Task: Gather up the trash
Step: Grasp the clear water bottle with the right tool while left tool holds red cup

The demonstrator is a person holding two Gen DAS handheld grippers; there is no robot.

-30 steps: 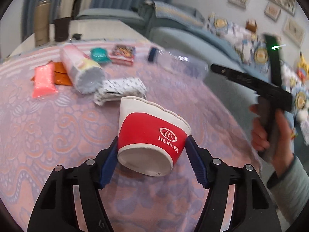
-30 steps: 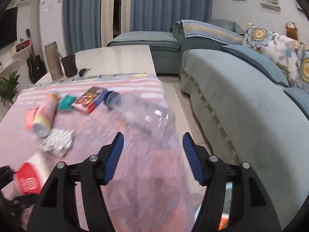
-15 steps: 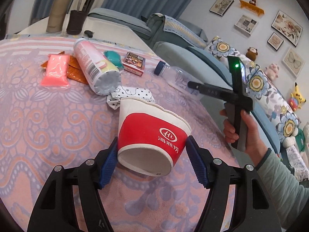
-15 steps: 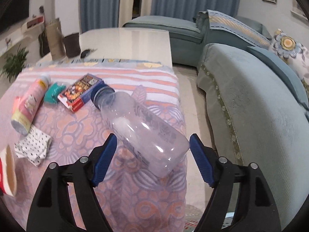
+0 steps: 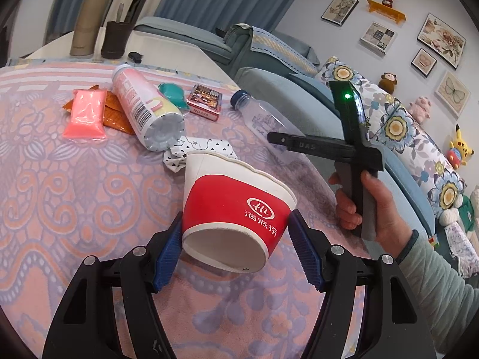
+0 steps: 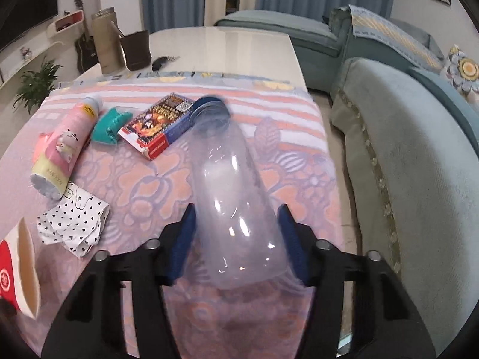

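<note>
A red-and-white paper cup (image 5: 233, 206) hangs tilted above the table, and my left gripper (image 5: 235, 224) is shut on it near its base. The cup's rim also shows at the left edge of the right wrist view (image 6: 18, 272). A clear plastic bottle (image 6: 230, 185) with a blue cap lies near the table's right edge, cap pointing away. My right gripper (image 6: 236, 212) is closing its jaws on the bottle's wide end, and both blue pads touch its sides. From the left wrist view, a hand holds the right gripper (image 5: 278, 140) over the bottle (image 5: 260, 116).
On the patterned cloth (image 5: 60, 197) lie a pink canister (image 5: 143, 107), a pink packet (image 5: 86, 113), an orange wrapper (image 5: 115, 115), a teal piece (image 5: 172, 94), a red box (image 5: 205, 101) and a dotted wrapper (image 5: 203, 146). A flask (image 6: 106, 42) and dark cup (image 6: 136, 49) stand far back. A sofa (image 6: 404, 164) runs along the right.
The right gripper moved forward and down around the bottle and its jaws narrowed onto it; the bottle now lines up between the fingers. The left gripper kept the cup nearly still.
</note>
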